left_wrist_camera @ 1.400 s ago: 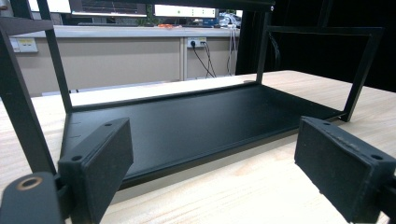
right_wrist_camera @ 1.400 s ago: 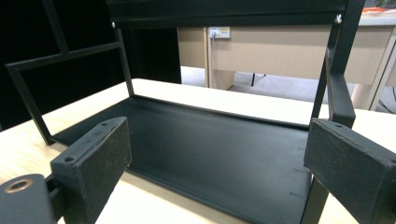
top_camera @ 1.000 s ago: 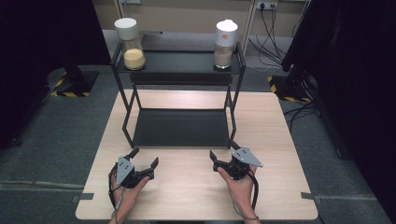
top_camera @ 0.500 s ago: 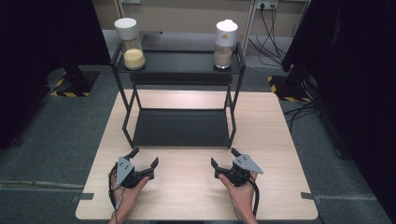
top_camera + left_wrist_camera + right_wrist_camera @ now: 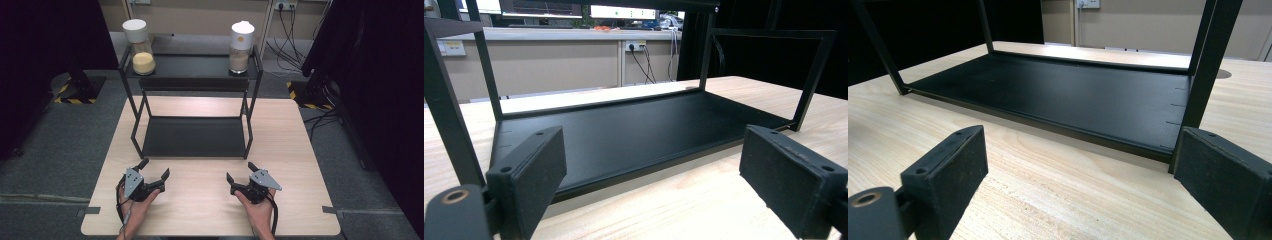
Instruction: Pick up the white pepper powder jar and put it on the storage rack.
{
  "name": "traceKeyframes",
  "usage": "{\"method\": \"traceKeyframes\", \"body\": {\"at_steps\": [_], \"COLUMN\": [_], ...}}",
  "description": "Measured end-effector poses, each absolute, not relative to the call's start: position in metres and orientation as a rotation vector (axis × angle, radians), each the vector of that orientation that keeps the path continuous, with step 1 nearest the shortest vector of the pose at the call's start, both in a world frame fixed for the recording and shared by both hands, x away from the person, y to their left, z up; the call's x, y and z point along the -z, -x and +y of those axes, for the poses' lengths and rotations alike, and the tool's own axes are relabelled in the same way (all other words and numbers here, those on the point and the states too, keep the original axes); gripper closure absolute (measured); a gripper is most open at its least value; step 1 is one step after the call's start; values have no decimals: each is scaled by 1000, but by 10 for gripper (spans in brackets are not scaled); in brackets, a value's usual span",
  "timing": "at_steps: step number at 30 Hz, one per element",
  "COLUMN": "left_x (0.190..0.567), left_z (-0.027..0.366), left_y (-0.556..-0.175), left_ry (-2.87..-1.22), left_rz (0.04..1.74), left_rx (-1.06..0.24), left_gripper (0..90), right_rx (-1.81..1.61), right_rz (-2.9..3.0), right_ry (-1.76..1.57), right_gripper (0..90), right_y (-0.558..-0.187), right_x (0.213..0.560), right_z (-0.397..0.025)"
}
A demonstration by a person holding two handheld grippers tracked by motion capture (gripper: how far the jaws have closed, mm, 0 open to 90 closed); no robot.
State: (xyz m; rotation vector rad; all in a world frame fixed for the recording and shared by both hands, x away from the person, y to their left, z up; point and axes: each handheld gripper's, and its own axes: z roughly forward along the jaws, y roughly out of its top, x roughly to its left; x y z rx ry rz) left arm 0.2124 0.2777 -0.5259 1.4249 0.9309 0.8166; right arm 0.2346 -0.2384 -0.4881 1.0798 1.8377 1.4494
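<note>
A black two-tier rack [image 5: 194, 82] stands at the back half of the wooden table [image 5: 300, 150]. On its top shelf a white-lidded jar of yellow grains [image 5: 138, 49] stands at the left end, and a white-lidded jar of beige powder [image 5: 241, 49] at the right end. My left gripper [image 5: 154, 168] rests open near the front edge, left of centre, empty. My right gripper [image 5: 240, 172] is open too, right of centre, empty. The left gripper [image 5: 651, 165] and the right gripper [image 5: 1080, 165] each face the rack's bare lower shelf [image 5: 624, 130] [image 5: 1063, 100].
The rack's thin black uprights [image 5: 247, 130] rise just beyond both grippers. Bare wood lies between the two hands. Beyond the table are grey carpet, cables [image 5: 295, 30] at the back right, and dark curtains on both sides.
My right gripper has drawn back a little toward the table's near edge. The left gripper has stayed where it was, and both remain open.
</note>
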Motion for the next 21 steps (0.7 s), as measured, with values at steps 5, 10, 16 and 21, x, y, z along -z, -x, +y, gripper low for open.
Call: {"method": "traceKeyframes", "body": {"at_steps": [5, 10, 16, 21], "left_x": [526, 526, 527, 527], "left_z": [278, 278, 278, 278], "left_y": [-212, -212, -212, -212], "left_ry": [-1424, -1425, -1422, -1421], "left_rz": [932, 927, 926, 927], "left_rx": [-815, -819, -820, -819], "left_gripper": [108, 108, 108, 108], "right_rx": [-1455, -1464, -1477, -1484], "right_rz": [1832, 1840, 1836, 1834], "right_ry": [-1065, -1049, -1043, -1037], "right_gripper": [69, 69, 69, 66], "right_y": [-233, -233, -233, -233], "right_x": [490, 490, 492, 493], "right_z": [-239, -241, -242, -243]}}
